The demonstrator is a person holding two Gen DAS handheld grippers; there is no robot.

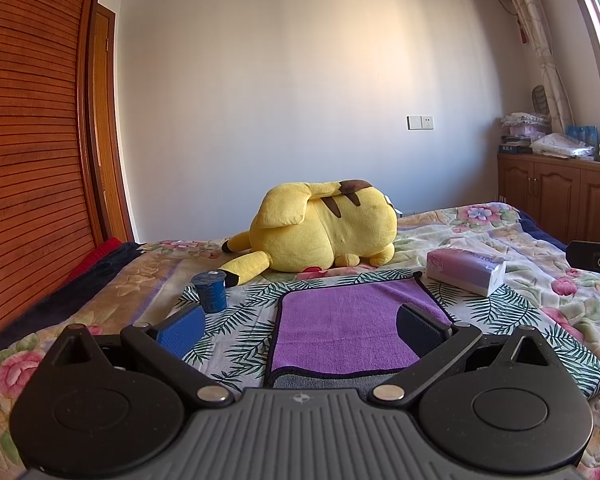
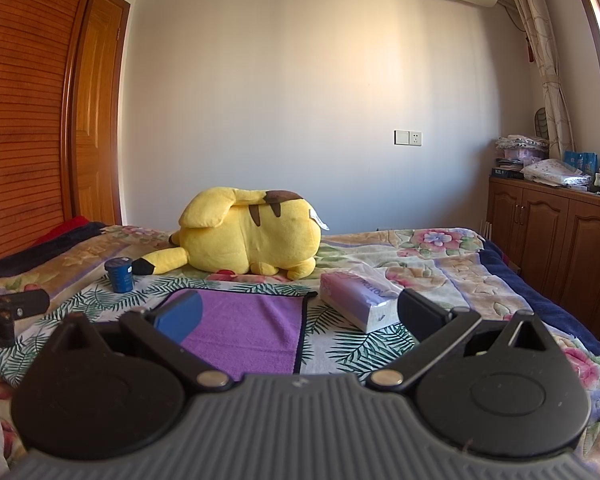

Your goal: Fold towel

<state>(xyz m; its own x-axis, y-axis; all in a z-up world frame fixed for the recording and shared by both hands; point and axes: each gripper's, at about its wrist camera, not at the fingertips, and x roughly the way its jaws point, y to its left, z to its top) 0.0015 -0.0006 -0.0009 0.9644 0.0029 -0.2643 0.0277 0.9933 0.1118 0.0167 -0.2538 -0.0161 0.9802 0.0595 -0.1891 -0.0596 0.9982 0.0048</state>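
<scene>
Towel [image 1: 340, 328] — flat on bed [image 1: 540, 280] | left gripper [image 1: 300, 328] wide | right gripper [image 2: 300, 316] wide — both holding nothing

Bright window daylight from right; fisheye-bowed edges.

right claw [image 2: 298, 314] gapes wide, holding nothing, above the purple towel [image 2: 246, 328] lying flat on the bed [image 2: 480, 280]; tissue pack [image 2: 360, 300] just right, blue cup [image 2: 120, 274] left, plush [image 2: 252, 236] behind.

purple towel [image 1: 340, 320], yellow plush [image 1: 320, 228], blue cup [image 1: 210, 291]
</scene>
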